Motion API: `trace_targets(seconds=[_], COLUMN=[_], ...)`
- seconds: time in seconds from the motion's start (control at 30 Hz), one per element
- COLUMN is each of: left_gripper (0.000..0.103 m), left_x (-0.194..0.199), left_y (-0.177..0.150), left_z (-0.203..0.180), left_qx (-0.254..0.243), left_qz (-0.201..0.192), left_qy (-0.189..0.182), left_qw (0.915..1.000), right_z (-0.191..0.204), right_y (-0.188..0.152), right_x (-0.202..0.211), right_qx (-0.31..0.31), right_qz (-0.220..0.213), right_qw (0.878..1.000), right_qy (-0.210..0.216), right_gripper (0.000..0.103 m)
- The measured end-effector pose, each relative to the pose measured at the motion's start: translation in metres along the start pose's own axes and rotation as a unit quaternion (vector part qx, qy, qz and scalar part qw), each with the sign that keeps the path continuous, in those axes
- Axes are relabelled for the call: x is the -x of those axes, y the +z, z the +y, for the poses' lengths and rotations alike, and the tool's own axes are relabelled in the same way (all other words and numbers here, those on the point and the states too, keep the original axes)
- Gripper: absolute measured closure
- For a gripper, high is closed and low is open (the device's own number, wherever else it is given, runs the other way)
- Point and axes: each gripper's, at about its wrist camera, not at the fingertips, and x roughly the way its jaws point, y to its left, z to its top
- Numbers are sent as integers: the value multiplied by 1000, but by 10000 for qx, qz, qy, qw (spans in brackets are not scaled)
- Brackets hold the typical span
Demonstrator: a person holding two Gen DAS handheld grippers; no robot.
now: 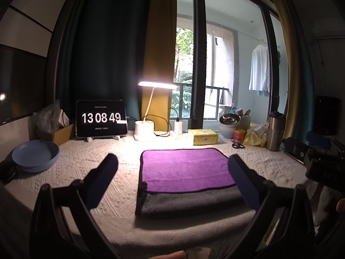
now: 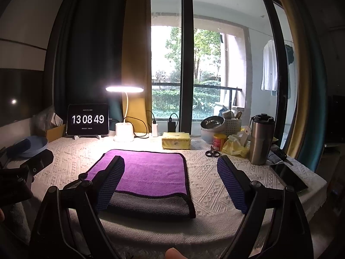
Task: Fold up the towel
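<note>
A towel [image 1: 183,168], purple on one side and grey on the other, lies folded on the white tablecloth; its grey layer shows along the near edge. It also shows in the right wrist view [image 2: 151,174]. My left gripper [image 1: 172,164] is open and empty, raised above the table's near edge, its fingers to either side of the towel's left part. My right gripper [image 2: 170,166] is open and empty, held above the towel's right part. The right gripper's body shows at the right edge of the left wrist view [image 1: 323,166].
At the back stand a tablet clock [image 1: 101,118], a lit desk lamp [image 1: 146,129], a yellow tissue pack [image 1: 204,137], scissors [image 2: 212,153], a steel tumbler [image 2: 261,140] and bowls. A blue plate [image 1: 35,155] sits at the left. A black phone [image 2: 289,177] lies at the right.
</note>
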Motion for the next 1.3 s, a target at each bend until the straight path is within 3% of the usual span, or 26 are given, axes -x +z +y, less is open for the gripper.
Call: trace_targets(seconds=[1.3], left_gripper=[0], left_x=[-5], left_y=[-4], left_z=[2], left_qx=[35], left_qz=[164], left_qy=[1], left_qw=[9999], right_z=[5], right_y=[1], right_x=[-2], right_qx=[-5], right_qz=[15], right_qw=[10000], right_qy=[26], right_gripper=[13])
